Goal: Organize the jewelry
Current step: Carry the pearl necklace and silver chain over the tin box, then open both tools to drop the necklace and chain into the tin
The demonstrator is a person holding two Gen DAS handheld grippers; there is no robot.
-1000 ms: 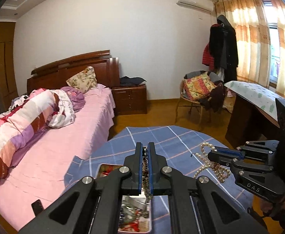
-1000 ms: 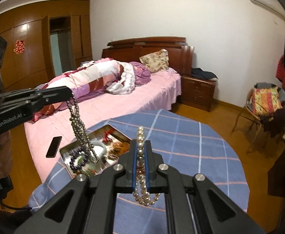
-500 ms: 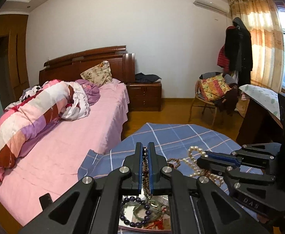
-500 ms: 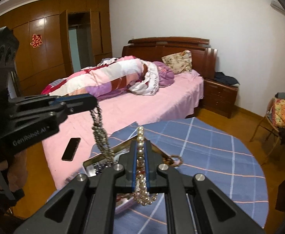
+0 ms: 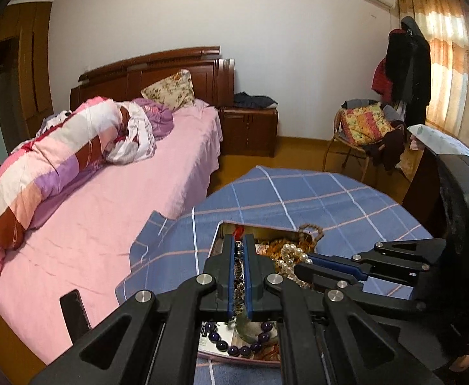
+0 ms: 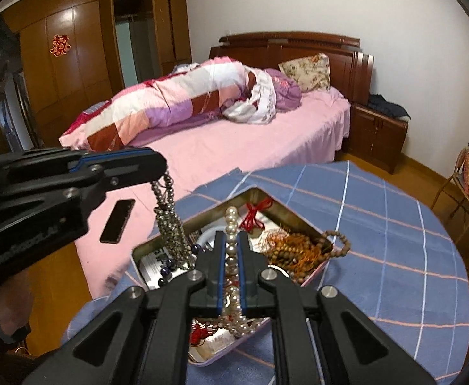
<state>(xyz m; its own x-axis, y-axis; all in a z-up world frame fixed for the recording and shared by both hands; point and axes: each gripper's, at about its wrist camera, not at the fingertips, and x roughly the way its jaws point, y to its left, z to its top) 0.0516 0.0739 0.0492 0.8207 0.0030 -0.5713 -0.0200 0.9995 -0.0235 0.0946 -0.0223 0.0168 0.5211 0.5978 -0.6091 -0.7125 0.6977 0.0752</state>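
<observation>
— How are the tools held?
— Both are tilted downward over the tin (image 6: 301, 224) on the bench (image 6: 394, 256). The left tool (image 5: 239, 247) is clamped on a dark bead chain (image 6: 170, 224) — it dangles into the tin.
— And the right tool (image 6: 231, 243)?
— Closed on pearls (image 6: 231, 218), which are hung over the tin.

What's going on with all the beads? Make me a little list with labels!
left tongs: shut on grey bead necklace, dangling into the tin
right tongs: shut on pearl necklace, over the tin
tin box: open, on blue checked tablecloth
inside tin: brown beads, red tassel, purple beads
phone: on the pink bed
</observation>
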